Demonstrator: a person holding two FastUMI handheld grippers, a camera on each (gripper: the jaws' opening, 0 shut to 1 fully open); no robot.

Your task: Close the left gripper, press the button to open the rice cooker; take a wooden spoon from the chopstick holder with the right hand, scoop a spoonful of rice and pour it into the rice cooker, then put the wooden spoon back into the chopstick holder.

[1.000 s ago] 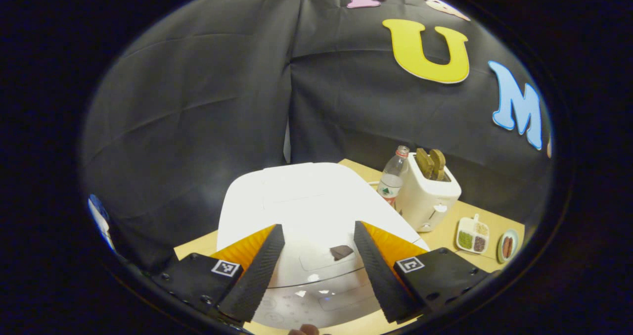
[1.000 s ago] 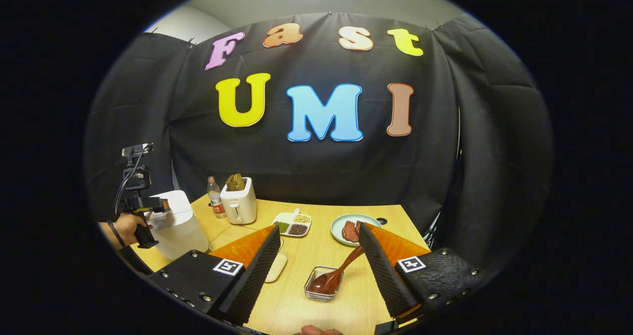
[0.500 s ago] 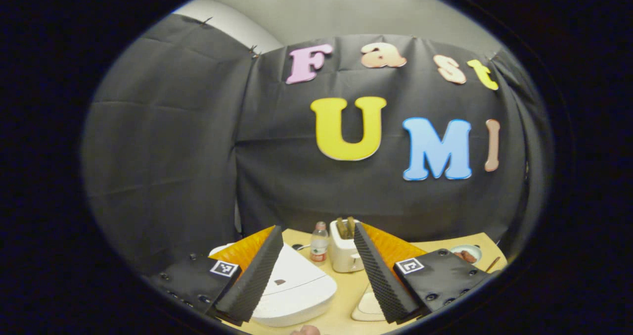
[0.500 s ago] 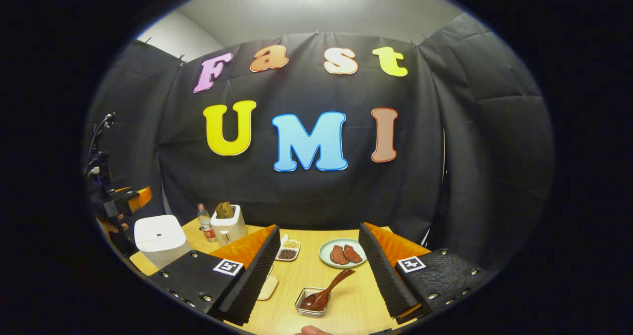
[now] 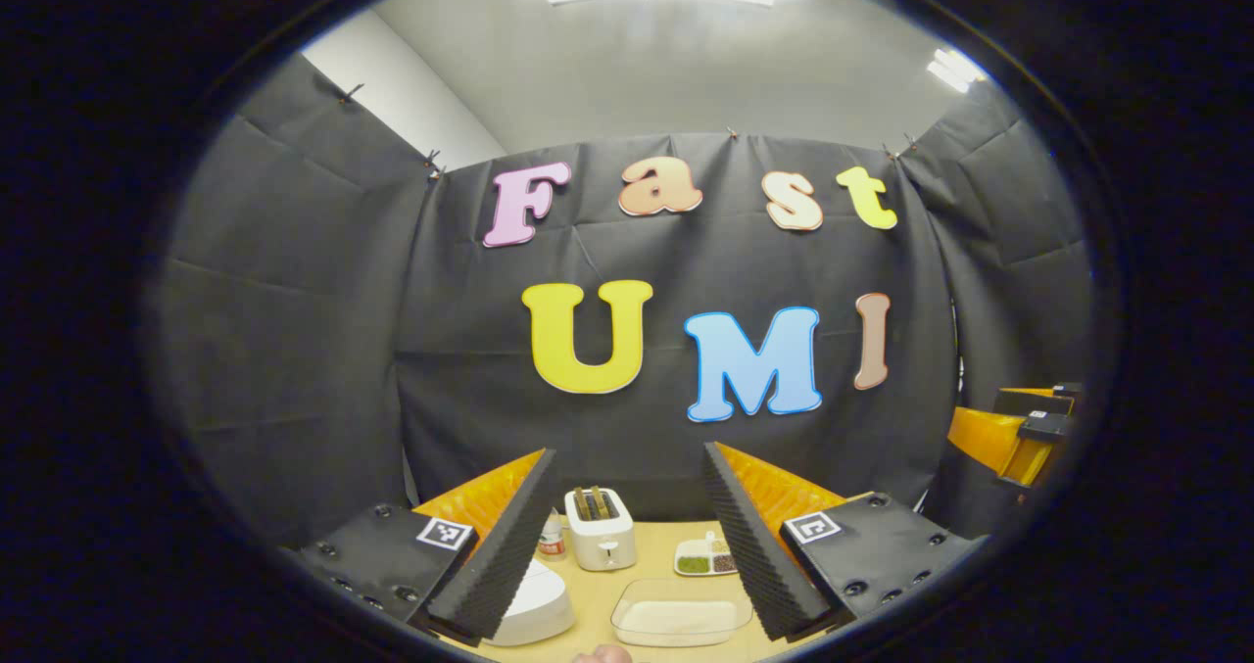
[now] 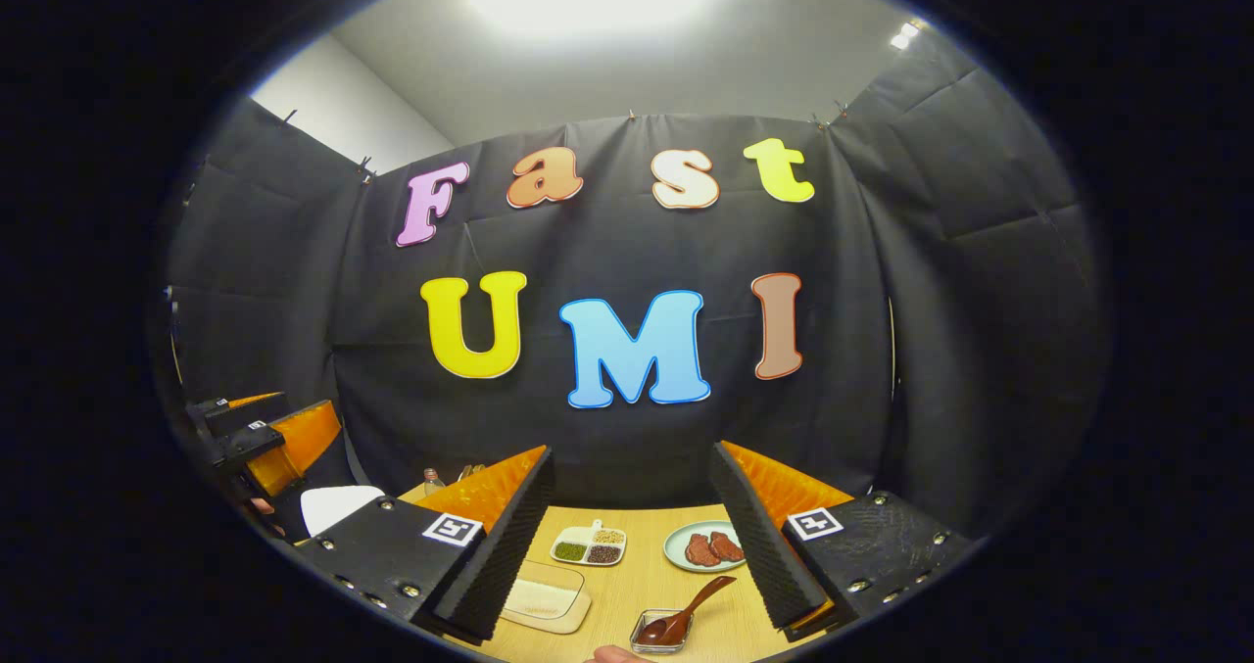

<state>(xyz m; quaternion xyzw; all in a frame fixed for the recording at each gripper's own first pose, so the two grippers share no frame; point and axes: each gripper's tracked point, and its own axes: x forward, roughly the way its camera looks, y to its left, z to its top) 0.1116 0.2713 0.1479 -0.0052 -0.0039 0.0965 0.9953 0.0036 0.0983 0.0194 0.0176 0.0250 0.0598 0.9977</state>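
Observation:
The white rice cooker (image 5: 537,606) sits low at the left, partly behind my left fingers (image 5: 495,565), its lid down. My left gripper (image 5: 627,462) is open, held high and well back from the cooker, with nothing between its fingers. A wooden spoon (image 6: 698,605) leans in a small clear holder (image 6: 662,633) at the table's front. A shallow clear box of rice (image 5: 681,614) lies in the middle of the table. My right gripper (image 6: 632,459) is open too, raised above the spoon and apart from it. The other gripper (image 6: 279,438) hangs at the left, over the cooker (image 6: 338,504).
A white toaster (image 5: 601,542) and a bottle (image 5: 552,538) stand at the back of the wooden table (image 6: 627,594). A sectioned dish of grains (image 6: 589,546) and a plate of meat (image 6: 707,548) lie mid-table. Black cloth walls close the booth on three sides.
Both grippers drew back and tilted up, so the table's things look smaller and lower. The left gripper left the cooker's lid. Both stayed open.

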